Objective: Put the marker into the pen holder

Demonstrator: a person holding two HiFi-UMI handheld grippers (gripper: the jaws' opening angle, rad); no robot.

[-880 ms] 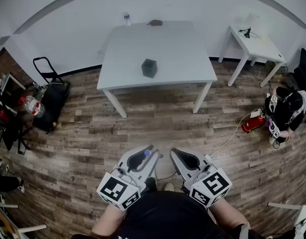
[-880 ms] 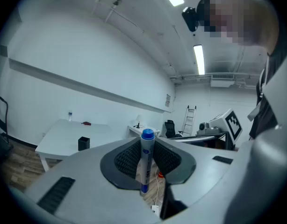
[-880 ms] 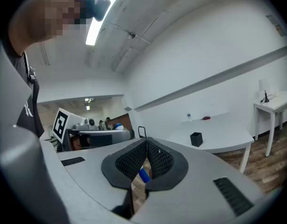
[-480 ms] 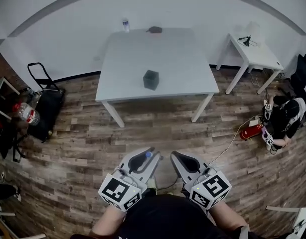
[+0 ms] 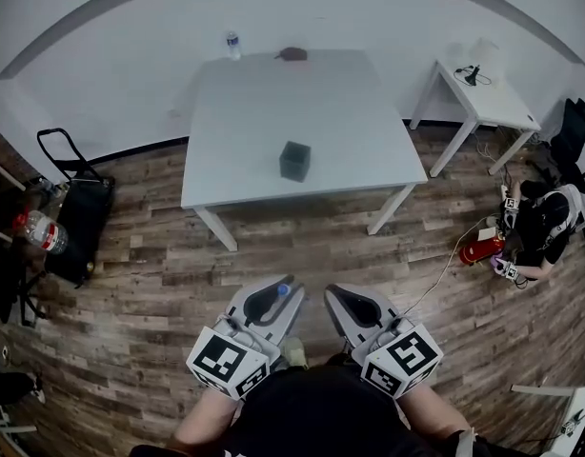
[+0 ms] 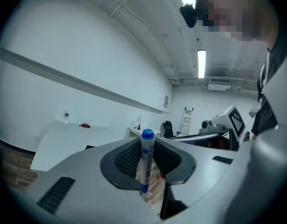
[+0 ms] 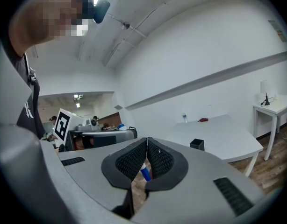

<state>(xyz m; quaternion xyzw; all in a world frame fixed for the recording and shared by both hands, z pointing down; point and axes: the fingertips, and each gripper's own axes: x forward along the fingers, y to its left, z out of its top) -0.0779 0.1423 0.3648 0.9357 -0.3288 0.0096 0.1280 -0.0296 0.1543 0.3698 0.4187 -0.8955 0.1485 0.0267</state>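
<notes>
A white marker with a blue cap point(image 6: 145, 164) stands upright between the pads of my left gripper point(image 6: 146, 143), which is shut on it. In the head view its blue cap point(image 5: 282, 290) shows at the tip of that gripper, low over the wooden floor. My right gripper point(image 7: 147, 143) is shut, its pad tips touching. A small blue and white bit point(image 7: 144, 173) shows through the gap below the pads; I cannot tell what it is. The pen holder point(image 5: 294, 160), a dark square cup, stands near the front edge of the white table point(image 5: 273, 93), well ahead of both grippers.
A water bottle point(image 5: 232, 44) and a small dark red object point(image 5: 292, 53) sit at the table's far edge. A small white side table point(image 5: 483, 98) stands to the right. Bags and a black cart point(image 5: 69, 217) are at left, a red object and a dark bag point(image 5: 540, 227) at right.
The table and pen holder have drawn nearer and sit a little lower in the head view. Both grippers keep their places, the marker still in the left one.
</notes>
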